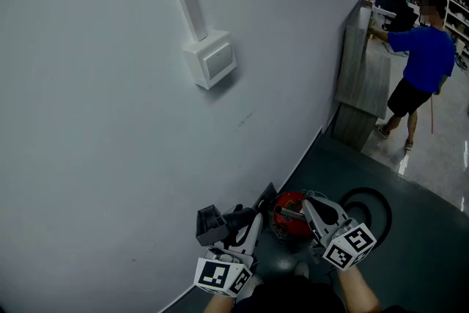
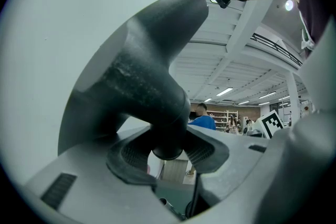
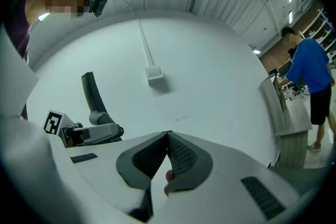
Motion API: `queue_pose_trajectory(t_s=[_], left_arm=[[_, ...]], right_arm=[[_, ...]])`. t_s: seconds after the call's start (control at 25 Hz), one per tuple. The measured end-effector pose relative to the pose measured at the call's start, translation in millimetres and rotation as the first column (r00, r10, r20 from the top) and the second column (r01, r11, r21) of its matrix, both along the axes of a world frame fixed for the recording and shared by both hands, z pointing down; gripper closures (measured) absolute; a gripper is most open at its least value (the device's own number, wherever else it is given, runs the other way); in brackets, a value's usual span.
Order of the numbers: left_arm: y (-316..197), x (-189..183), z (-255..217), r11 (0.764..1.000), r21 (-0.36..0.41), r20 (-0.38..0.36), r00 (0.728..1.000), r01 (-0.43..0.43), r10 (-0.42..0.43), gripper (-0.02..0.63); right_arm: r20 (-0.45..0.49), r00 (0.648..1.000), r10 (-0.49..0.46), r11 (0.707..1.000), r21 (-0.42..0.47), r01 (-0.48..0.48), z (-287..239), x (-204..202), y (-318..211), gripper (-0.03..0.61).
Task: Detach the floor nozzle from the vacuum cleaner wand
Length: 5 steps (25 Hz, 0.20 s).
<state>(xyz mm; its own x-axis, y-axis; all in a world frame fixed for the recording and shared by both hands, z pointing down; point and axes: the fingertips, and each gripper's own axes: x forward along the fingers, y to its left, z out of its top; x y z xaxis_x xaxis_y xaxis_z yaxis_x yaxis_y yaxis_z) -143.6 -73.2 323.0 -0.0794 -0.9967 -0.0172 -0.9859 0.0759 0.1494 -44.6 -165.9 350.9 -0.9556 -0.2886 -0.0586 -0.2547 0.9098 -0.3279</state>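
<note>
The dark grey floor nozzle (image 1: 211,223) is apart from the vacuum and held up near the wall. My left gripper (image 1: 245,225) is shut on its neck. In the left gripper view the nozzle (image 2: 142,76) fills the frame, its round neck end (image 2: 168,147) pinched between the pads. In the right gripper view the nozzle (image 3: 92,94) stands upright out of the left gripper (image 3: 97,134). My right gripper (image 1: 297,212) is shut with nothing in it, over the red vacuum body (image 1: 292,225). Its pads (image 3: 178,155) meet along their whole length.
A black hose (image 1: 370,203) loops on the dark floor right of the vacuum. A white wall with a junction box (image 1: 211,61) is close on the left. A grey counter (image 1: 363,77) and a person in a blue shirt (image 1: 419,59) stand at the far right.
</note>
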Motion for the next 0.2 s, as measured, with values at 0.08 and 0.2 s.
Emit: queue_pose_trajectory(t_s=[0.08,0.2], left_arm=[[0.0,-1.1,0.2,1.0,0.001,-0.001,1.0,0.004,-0.004,0.436],[-0.5,-2.3,0.7,1.0,0.001,-0.002,1.0,0.006,-0.006,0.437]], right_arm=[[-0.002,1.0,0.001,1.0,0.0,-0.001,0.7,0.0,-0.6,0.561],[-0.003,1.0,0.003,1.0,0.001,-0.003,1.6,0.1,-1.0,0.561]])
